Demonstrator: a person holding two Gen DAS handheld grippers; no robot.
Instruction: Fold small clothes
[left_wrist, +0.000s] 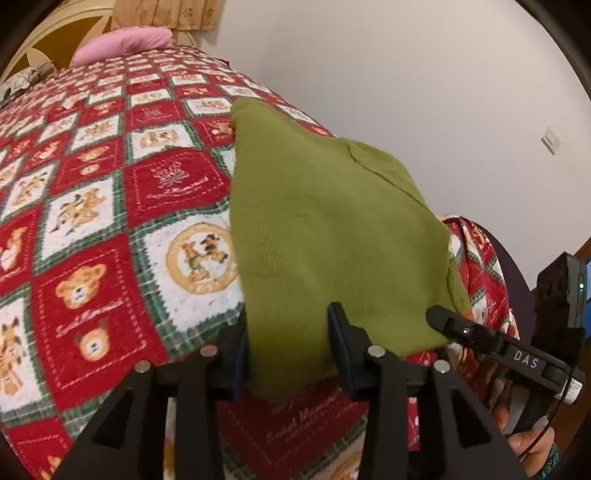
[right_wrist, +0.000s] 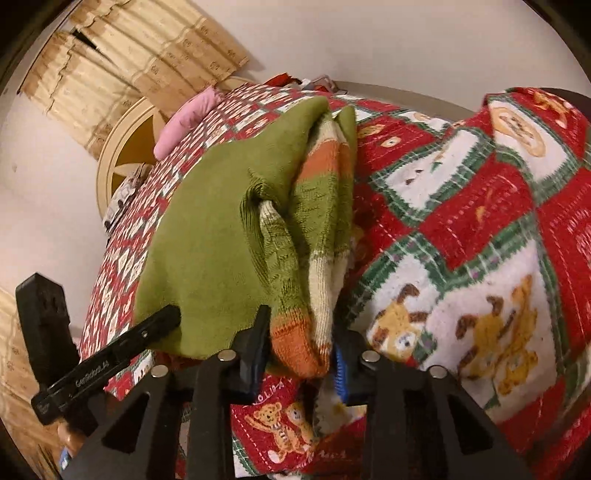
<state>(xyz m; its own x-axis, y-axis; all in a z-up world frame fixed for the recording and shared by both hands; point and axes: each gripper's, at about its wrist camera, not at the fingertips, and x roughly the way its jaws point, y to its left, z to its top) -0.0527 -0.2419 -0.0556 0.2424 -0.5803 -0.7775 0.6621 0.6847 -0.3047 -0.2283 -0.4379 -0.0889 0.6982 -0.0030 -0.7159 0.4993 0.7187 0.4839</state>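
A small green knitted garment (left_wrist: 317, 229) with orange and cream stripes (right_wrist: 317, 173) lies on a bed with a red, white and green patchwork quilt (left_wrist: 110, 206). My left gripper (left_wrist: 288, 350) has its jaws around the garment's near edge, one finger on each side of the cloth. My right gripper (right_wrist: 301, 350) holds the bunched striped end of the garment (right_wrist: 295, 347) between its fingers. In each view the other gripper shows at the garment's near corner: the right one at the lower right (left_wrist: 443, 321), the left one at the lower left (right_wrist: 166, 317).
A pink pillow (left_wrist: 122, 44) lies at the far end of the bed by a cream headboard (right_wrist: 125, 155). A white wall (left_wrist: 406, 74) and tan curtains (right_wrist: 129, 48) stand behind. The quilt bunches up high on the right (right_wrist: 480, 221).
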